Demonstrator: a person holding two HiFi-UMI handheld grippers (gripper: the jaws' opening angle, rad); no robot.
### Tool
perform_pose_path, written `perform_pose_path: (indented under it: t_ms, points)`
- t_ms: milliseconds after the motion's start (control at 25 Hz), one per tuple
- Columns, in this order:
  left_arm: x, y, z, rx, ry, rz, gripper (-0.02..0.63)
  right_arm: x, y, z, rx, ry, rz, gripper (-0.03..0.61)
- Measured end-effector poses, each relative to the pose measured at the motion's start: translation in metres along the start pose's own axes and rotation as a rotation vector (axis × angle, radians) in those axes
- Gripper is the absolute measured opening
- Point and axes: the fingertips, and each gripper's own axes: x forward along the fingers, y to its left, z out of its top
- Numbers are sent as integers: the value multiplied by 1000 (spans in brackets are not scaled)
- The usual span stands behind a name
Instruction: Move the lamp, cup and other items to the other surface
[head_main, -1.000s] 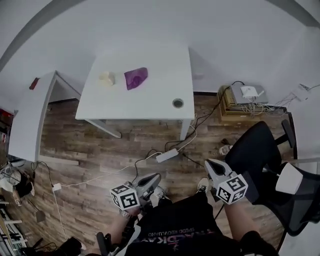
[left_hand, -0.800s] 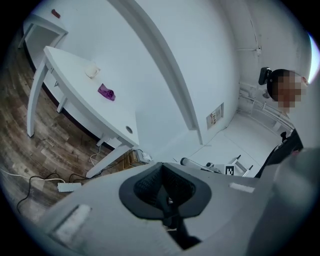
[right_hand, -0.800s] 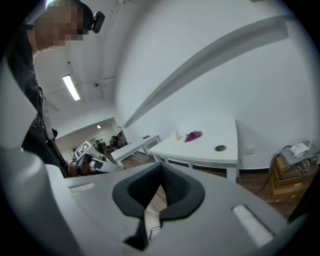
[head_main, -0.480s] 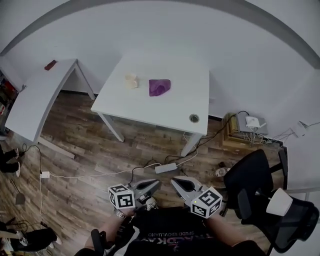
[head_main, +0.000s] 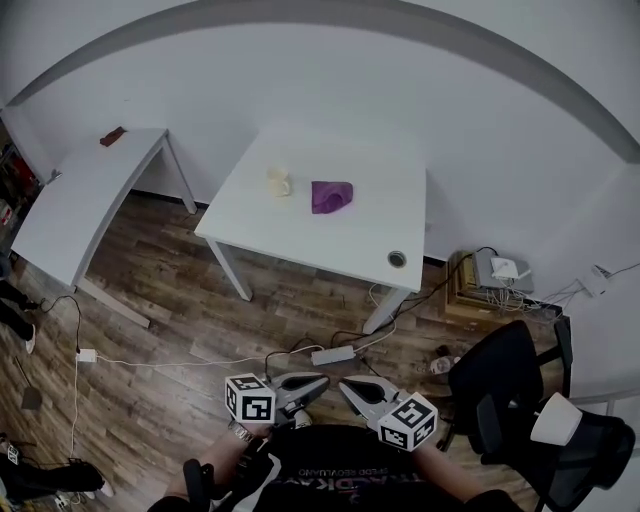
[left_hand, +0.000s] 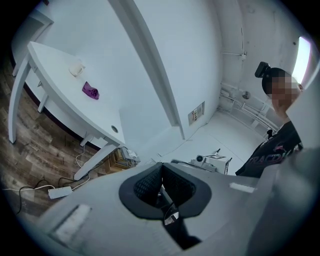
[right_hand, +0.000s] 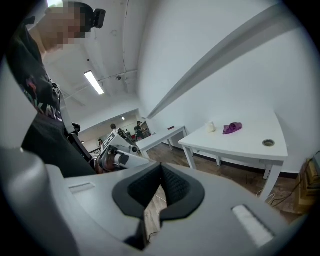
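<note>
The right hand-held gripper (head_main: 348, 386) has swung in beside the left hand-held gripper (head_main: 318, 381); both shut, empty. The cup (head_main: 279, 182) and cloth (head_main: 331, 196) sit on the distant tabletop (head_main: 370, 240): no transfer begun.

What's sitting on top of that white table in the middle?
On the white table: a small pale cup, a crumpled purple thing beside it, and a round hole near one corner. The cup's inside can't be seen.
</note>
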Motion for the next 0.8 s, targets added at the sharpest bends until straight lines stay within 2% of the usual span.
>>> perform_pose_path:
  t_ms: [480,800]
  points:
    - [-11,10,2,-35,-27,-9,-3,14,0,-7,64,37,23,5]
    - [-22,14,4,-50,-59,16,-3,23,8,-6,52,53,49,5]
